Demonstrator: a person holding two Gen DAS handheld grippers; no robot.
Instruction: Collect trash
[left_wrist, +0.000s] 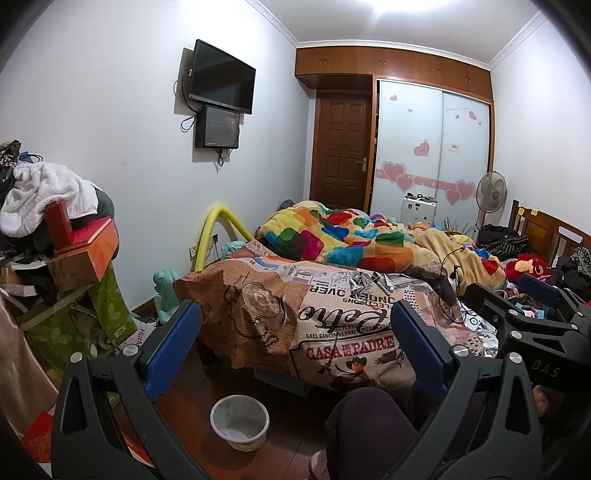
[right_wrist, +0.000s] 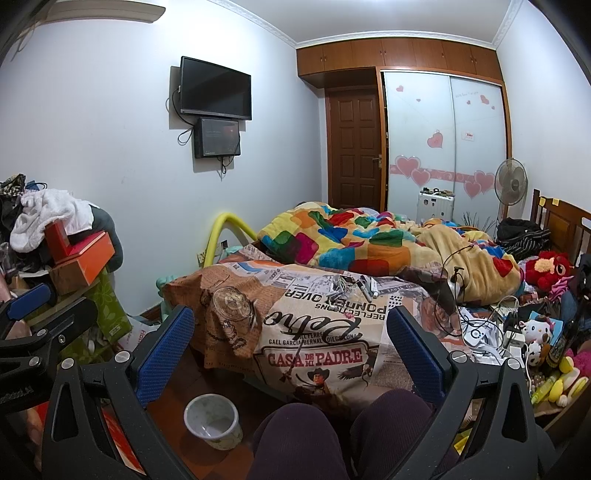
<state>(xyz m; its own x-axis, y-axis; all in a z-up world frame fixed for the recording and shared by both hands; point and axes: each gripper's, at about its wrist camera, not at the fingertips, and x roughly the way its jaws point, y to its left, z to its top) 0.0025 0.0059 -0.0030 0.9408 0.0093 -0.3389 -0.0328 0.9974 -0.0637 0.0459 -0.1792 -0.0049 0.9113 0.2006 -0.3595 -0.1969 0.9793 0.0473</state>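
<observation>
A small white bin (left_wrist: 240, 421) stands on the wooden floor by the bed's foot; it also shows in the right wrist view (right_wrist: 213, 420). A cluster of small crumpled bits and pens (left_wrist: 369, 284) lies on the printed bed cover (left_wrist: 343, 332), also seen in the right wrist view (right_wrist: 354, 288). My left gripper (left_wrist: 295, 343) is open and empty, held above the floor and the bed's foot. My right gripper (right_wrist: 290, 350) is open and empty beside it, above my knees. Each gripper shows at the edge of the other's view.
A colourful blanket (right_wrist: 351, 236) covers the bed. Cables, chargers and toys (right_wrist: 517, 332) crowd the right side. Stacked boxes and clothes (left_wrist: 62, 236) pile at the left. A fan (right_wrist: 511, 182), a door and a sliding wardrobe stand at the back.
</observation>
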